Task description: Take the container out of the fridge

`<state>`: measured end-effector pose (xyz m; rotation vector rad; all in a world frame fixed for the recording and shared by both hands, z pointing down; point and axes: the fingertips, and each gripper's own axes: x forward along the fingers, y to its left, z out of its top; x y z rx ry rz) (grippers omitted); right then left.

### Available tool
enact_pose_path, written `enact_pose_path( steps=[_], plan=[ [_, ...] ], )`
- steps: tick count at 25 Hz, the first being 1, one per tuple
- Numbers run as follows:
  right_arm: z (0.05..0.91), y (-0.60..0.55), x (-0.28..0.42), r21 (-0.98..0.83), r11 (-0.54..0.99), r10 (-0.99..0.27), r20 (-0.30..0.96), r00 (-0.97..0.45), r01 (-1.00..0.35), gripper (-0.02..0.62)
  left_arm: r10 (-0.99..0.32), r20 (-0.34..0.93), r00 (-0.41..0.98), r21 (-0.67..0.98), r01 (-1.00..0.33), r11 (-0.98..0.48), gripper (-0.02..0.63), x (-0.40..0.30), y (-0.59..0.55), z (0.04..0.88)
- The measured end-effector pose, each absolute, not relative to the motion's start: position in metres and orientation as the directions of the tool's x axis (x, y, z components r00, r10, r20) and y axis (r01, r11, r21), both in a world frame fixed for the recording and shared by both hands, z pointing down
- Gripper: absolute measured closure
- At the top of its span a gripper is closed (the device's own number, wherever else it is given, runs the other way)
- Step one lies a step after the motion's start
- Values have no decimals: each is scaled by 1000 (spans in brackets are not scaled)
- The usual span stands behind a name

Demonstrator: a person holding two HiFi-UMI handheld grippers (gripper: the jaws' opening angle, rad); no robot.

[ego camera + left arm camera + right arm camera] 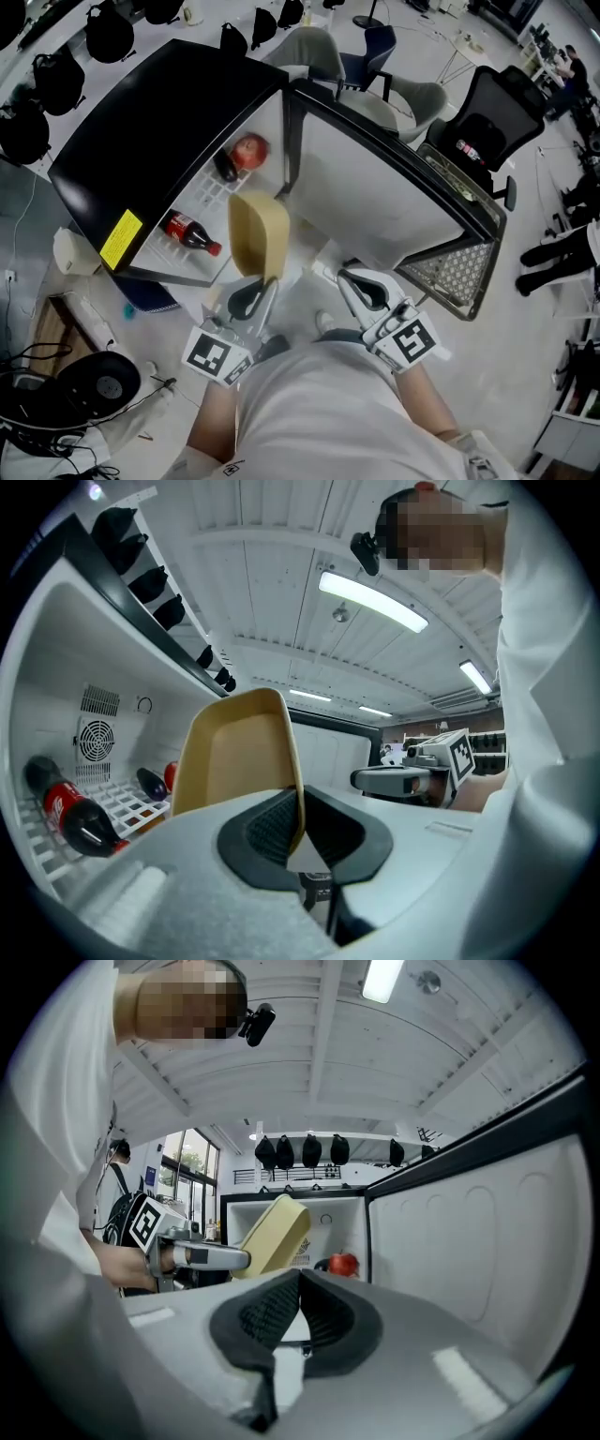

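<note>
One tan container, at centre frame in front of the open fridge, is clamped by its rim in the left gripper. Right gripper — jaws together, nothing between them. Inside the fridge, left of centre: one cola bottle, one red apple. Pale floor — office chairs at upper right.
</note>
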<state>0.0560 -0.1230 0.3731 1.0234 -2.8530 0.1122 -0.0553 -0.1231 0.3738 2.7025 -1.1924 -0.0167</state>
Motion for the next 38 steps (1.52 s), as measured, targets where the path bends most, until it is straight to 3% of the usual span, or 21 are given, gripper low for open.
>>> enact_pose_path(
  steps=[8,38],
  plan=[
    [370,-125,48,-29,778,-621,123,-774,-628,592,-737,13,675,223,-721,-656,583,-66,-119,366],
    [382,-145,58,-19,768,-632,142,-762,-640,592,-728,62,682,211,-722,-659,583,-53,-143,380]
  ],
)
